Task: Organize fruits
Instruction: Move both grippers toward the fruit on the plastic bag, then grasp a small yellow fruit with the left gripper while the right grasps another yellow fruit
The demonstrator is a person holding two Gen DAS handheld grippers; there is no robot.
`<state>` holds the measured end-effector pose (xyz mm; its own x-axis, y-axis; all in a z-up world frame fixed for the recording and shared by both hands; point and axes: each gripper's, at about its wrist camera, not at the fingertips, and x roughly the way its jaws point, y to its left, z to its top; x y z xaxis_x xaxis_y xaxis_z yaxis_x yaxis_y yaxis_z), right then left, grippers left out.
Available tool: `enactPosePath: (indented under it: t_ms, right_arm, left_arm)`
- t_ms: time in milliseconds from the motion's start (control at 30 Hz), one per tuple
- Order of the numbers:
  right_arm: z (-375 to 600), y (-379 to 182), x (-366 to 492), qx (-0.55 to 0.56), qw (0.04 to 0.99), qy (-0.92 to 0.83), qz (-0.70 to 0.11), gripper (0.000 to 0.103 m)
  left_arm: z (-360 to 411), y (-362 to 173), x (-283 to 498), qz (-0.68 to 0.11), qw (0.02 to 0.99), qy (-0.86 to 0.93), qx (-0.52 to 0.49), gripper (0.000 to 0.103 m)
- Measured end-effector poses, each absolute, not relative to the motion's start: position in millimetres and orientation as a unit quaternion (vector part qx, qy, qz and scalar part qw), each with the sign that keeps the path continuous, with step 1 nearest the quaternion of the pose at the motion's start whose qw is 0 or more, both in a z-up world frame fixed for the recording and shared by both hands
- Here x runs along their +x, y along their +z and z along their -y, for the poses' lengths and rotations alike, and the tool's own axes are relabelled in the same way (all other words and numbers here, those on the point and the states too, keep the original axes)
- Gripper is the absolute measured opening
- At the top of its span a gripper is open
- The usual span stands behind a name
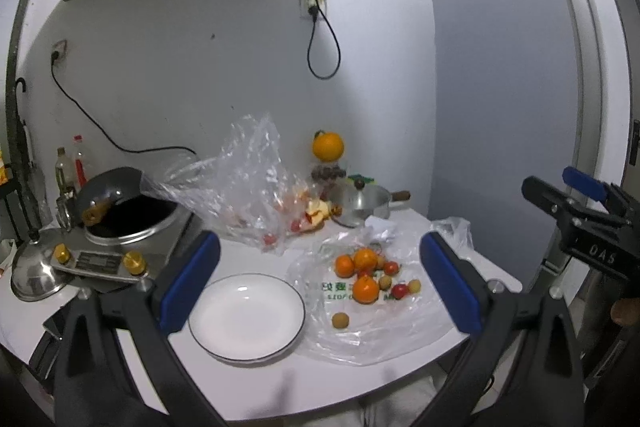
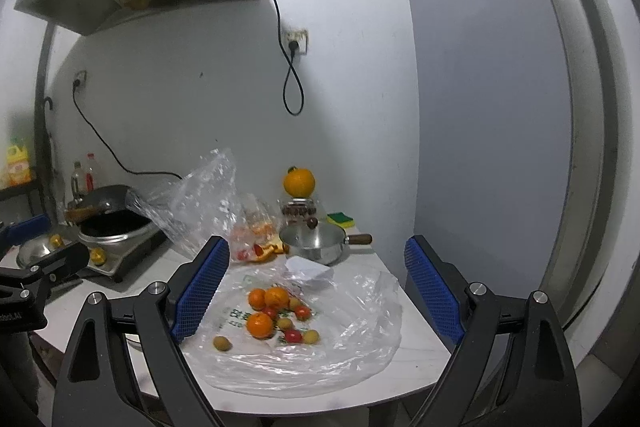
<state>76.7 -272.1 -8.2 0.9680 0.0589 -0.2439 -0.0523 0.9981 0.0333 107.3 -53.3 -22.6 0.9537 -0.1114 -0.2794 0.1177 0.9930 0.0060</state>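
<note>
A heap of small fruit lies on a flattened clear plastic bag (image 1: pixel 380 331): three mandarins (image 1: pixel 366 289), cherry tomatoes (image 1: pixel 399 291) and pale longans (image 1: pixel 341 320). An empty white plate (image 1: pixel 246 317) with a dark rim sits just left of the bag. My left gripper (image 1: pixel 320 283) hangs open above the plate and bag, holding nothing. My right gripper (image 2: pixel 320 291) is open over the same mandarins (image 2: pixel 260 324), tomatoes (image 2: pixel 293 336) and longans (image 2: pixel 222 343), nothing between its blue pads. The plate (image 2: pixel 134 341) is mostly hidden behind the right gripper's left finger.
At the back stand a steel saucepan (image 2: pixel 316 241), a crumpled bag (image 1: pixel 248 187) holding more fruit, and a big orange (image 2: pixel 299 182) on a jar. A wok (image 1: pixel 124 215) on a cooker and a lid (image 1: pixel 36 267) fill the left. A fridge (image 2: pixel 500 107) borders the table's right edge.
</note>
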Motion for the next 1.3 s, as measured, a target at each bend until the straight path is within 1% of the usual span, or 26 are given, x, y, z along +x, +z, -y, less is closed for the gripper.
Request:
enactPosePath:
  t_ms: [467, 633, 733, 767, 833, 900, 1033, 1100, 1233, 1300]
  right_arm:
    - [280.8, -44.9, 143.9, -0.007, 0.984, 0.044, -0.171, 0.091]
    - [281.1, -61.4, 163.5, -0.016, 0.98, 0.056, -0.191, 0.091]
    - [283.6, -71.8, 175.1, -0.017, 0.977, 0.06, -0.204, 0.088]
    - [284.2, -75.0, 178.4, -0.017, 0.976, 0.062, -0.209, 0.085]
    - [285.6, -81.8, 185.4, -0.017, 0.973, 0.065, -0.219, 0.084]
    - [286.8, -89.8, 192.5, -0.02, 0.971, 0.071, -0.227, 0.084]
    - [288.0, -102.9, 205.0, -0.022, 0.966, 0.082, -0.242, 0.083]
    - [289.1, -109.7, 211.1, -0.023, 0.964, 0.088, -0.25, 0.076]
    - [290.4, -124.1, 223.1, -0.024, 0.957, 0.101, -0.27, 0.072]
    - [289.9, -131.7, 228.5, -0.025, 0.953, 0.109, -0.28, 0.066]
  left_arm:
    - [71.9, -64.7, 182.7, -0.201, 0.977, -0.063, 0.024, 0.1]
    - [83.8, -84.4, 201.9, -0.228, 0.97, -0.075, 0.045, 0.097]
    - [88.8, -95.8, 211.8, -0.246, 0.965, -0.078, 0.047, 0.096]
    - [90.6, -99.5, 214.7, -0.251, 0.964, -0.078, 0.049, 0.096]
    - [93.4, -107.3, 220.6, -0.261, 0.961, -0.079, 0.052, 0.095]
    - [96.0, -116.1, 228.1, -0.287, 0.953, -0.081, 0.054, 0.09]
    - [100.2, -135.2, 241.6, -0.317, 0.943, -0.083, 0.058, 0.084]
    - [101.8, -143.4, 246.1, -0.328, 0.939, -0.085, 0.057, 0.079]
    - [105.2, -161.9, 256.6, -0.356, 0.929, -0.087, 0.058, 0.069]
    - [106.1, -168.2, 260.1, -0.367, 0.924, -0.089, 0.058, 0.063]
